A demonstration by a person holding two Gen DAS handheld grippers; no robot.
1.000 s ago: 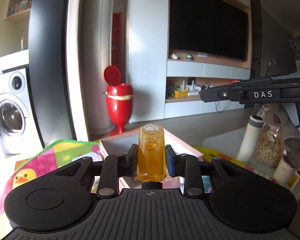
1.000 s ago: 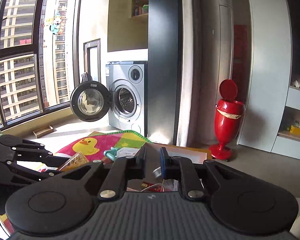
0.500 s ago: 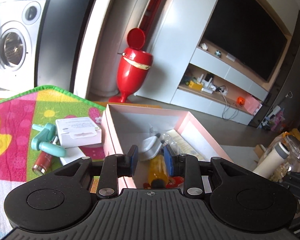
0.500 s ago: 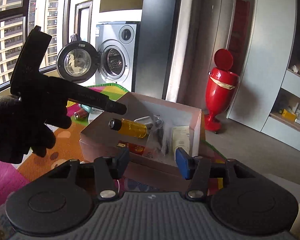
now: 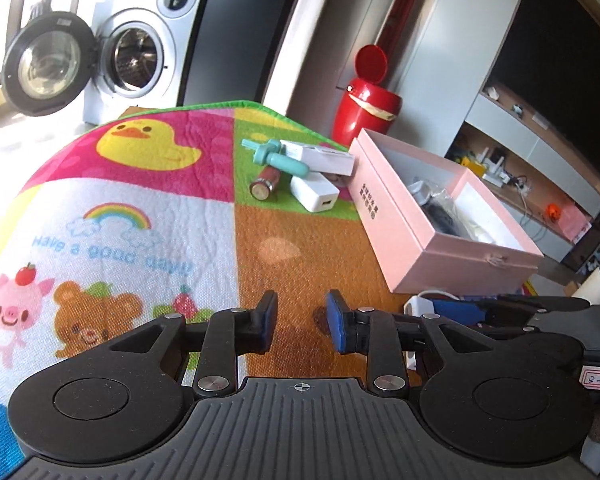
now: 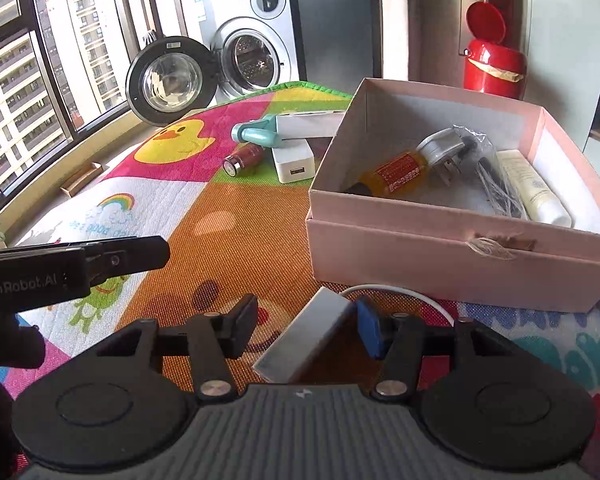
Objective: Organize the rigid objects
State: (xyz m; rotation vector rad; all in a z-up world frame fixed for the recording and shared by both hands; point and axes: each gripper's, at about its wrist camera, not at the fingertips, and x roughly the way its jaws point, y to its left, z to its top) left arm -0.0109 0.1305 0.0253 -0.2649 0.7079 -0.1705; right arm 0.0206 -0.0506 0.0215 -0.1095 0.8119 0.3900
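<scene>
Nearest, the right tool gapes wide around a white charger block at the desk's near edge: stiff, slick, best gripped across flat sides. The left tool is wide, empty. Beyond sits the pink box.

A broad stretch of the play mat lies bare ahead of the left tongs, up to a cluster of a white charger, a red battery and a teal tool. The pink box walls off the right. A grey block lies between the spread fingers of the right tongs, touching the right one.
</scene>
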